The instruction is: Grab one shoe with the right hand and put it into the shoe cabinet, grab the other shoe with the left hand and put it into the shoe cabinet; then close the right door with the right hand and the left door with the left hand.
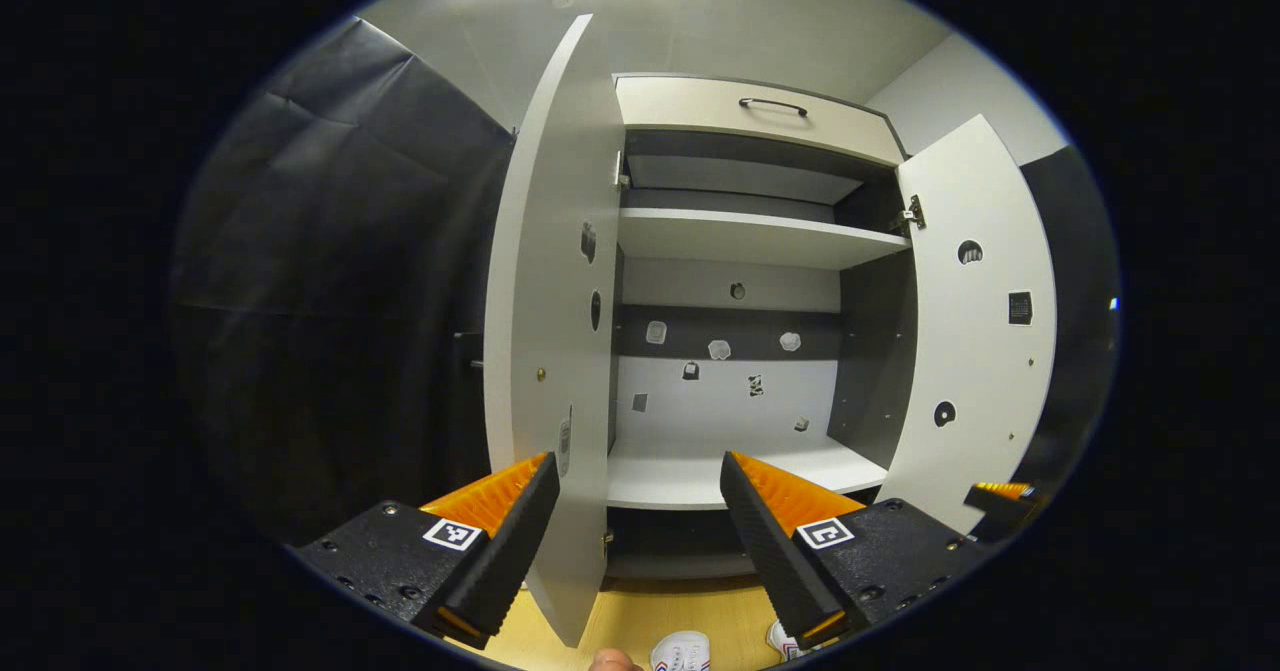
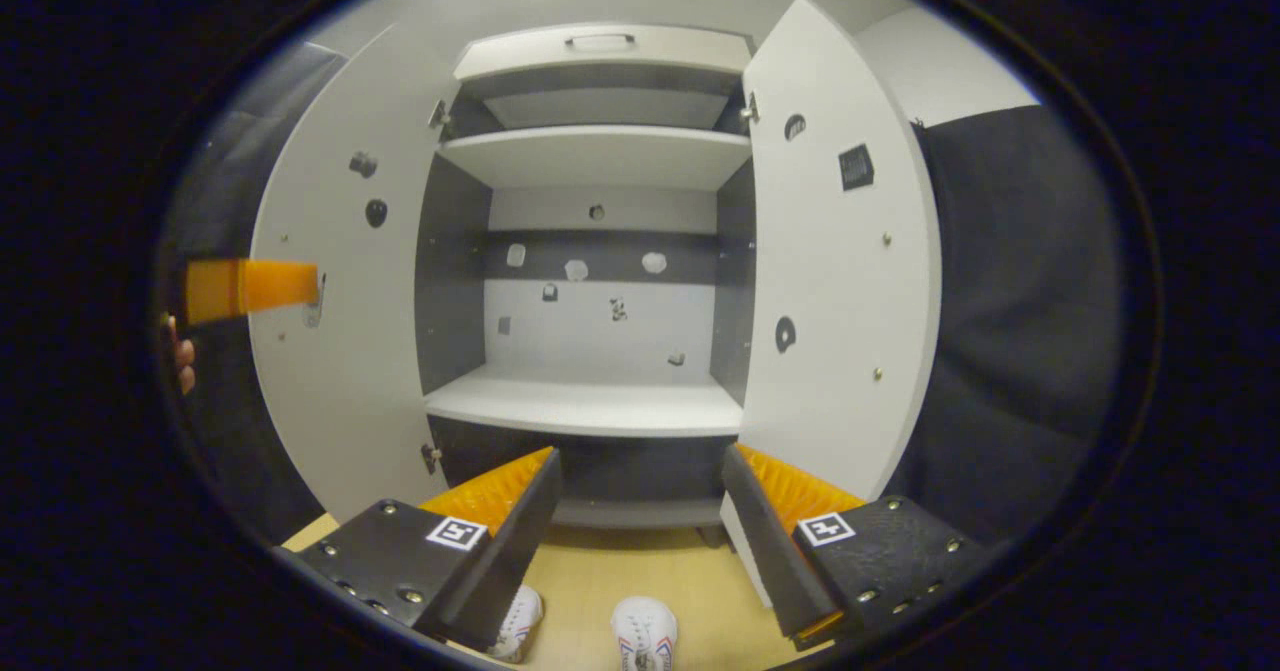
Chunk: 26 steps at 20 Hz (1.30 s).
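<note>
shoes [image 2: 643, 636]: toes cut off at frame edge | shoe cabinet [image 2: 590, 406]: doors open | left gripper [image 1: 637, 541], right gripper [image 2: 640, 536]: fingers wide

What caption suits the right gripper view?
Open right tongs face the open shoe cabinet, two white shoes on the floor below.

Wooden floor [image 2: 620, 571] before cabinet carries two white shoes: one [image 2: 645, 636], other [image 2: 518, 619] just beside, apart.

One shoe cabinet [image 2: 600, 411] with two open doors [image 2: 840, 251], two shelves [image 2: 590, 406], one drawer [image 2: 600, 46]; two shoes [image 2: 643, 633].
</note>
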Tool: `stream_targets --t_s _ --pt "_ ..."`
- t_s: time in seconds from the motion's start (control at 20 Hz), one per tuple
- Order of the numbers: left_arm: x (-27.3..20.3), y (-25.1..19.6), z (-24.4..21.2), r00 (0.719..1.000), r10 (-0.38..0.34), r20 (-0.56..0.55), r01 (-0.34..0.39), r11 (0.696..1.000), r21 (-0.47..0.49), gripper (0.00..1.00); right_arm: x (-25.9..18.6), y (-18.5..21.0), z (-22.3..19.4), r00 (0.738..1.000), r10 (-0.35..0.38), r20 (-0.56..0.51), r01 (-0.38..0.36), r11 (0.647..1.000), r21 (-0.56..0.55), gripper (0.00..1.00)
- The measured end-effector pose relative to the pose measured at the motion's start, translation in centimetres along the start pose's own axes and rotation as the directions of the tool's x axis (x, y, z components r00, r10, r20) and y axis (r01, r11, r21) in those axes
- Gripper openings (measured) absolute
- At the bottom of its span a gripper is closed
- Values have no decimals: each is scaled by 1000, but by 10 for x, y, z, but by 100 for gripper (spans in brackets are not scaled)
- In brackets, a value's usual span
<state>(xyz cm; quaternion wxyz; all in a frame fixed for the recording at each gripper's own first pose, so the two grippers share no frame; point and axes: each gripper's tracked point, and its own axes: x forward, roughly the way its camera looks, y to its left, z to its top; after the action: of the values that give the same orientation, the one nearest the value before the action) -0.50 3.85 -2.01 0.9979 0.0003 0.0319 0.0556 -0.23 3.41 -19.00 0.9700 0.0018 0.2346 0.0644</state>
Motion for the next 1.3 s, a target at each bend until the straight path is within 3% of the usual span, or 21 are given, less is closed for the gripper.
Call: stream_targets --t_s 0.15,0.25,0.35,0.4,0.6,0.9,1.0,1.15,1.2,1.3 --pt "0 7 1 1000 13 -1 -13 1000 10 98 16 7 -72 986 32 -161 -33 999 -4 97" --pt "-1 6 1 1000 11 2 -11 1000 13 96 23 10 -124 959 49 -280 -52 999 -2 93" --pt "-1 7 0 1000 15 2 -15 1000 18 96 26 12 -175 917 66 -394 -64 998 18 77" --pt "-1 6 0 1000 15 3 -15 1000 18 96 27 14 -198 894 75 -442 -71 997 25 82" --pt "-1 6 0 1000 9 2 -9 1000 10 97 22 16 -273 806 86 -586 -89 996 24 80" --pt "-2 6 -3 1000 10 -2 -10 1000 22 97 18 21 -347 691 111 -714 -93 994 64 80" --pt "-3 6 -5 1000 9 -12 -9 1000 18 96 20 16 -356 676 88 -732 -64 996 60 49" --pt "-3 5 -7 1000 11 -17 -11 1000 14 96 22 11 -360 665 50 -745 -36 999 35 49" --pt "-3 5 -7 1000 14 -15 -13 1000 14 96 13 2 -371 625 12 -780 -34 999 -11 49" --pt "-3 6 -8 1000 16 -12 -16 1000 16 96 16 6 -374 646 10 -763 -46 999 -26 49"
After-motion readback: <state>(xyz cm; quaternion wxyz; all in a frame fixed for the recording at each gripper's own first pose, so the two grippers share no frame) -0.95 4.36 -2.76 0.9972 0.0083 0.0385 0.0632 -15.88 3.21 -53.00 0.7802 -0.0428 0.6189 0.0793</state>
